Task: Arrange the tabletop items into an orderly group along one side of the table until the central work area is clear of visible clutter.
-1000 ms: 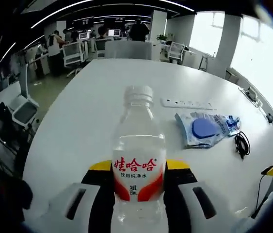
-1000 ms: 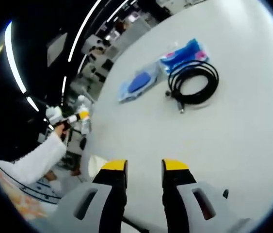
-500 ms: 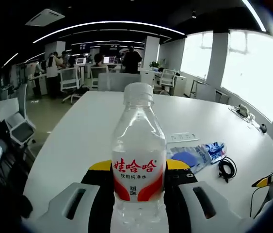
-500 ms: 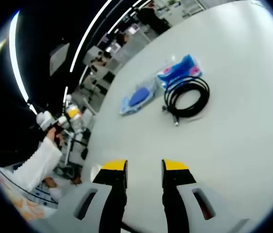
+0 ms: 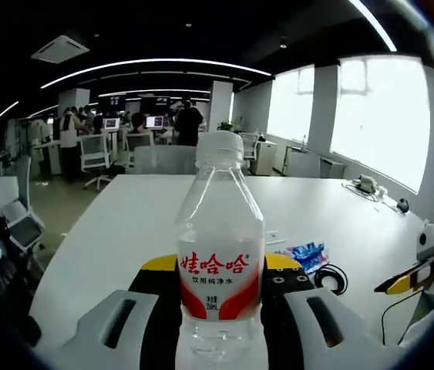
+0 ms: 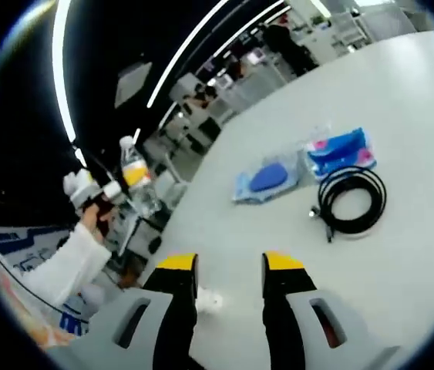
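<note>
The left gripper, jaws clenched on the water bottle, has carried it higher over the last second, so the white tabletop now sits lower behind it. Well beyond the bottle lie the coiled cable and blue packets. The right gripper hovers released over bare tabletop, so grouping has barely begun.

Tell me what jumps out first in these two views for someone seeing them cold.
The clear water bottle with a red label, upright and clamped between the left gripper's jaws, dominates the left gripper view. In the right gripper view the right gripper hovers open over the white table, where a coiled black cable lies beside two blue packets.
</note>
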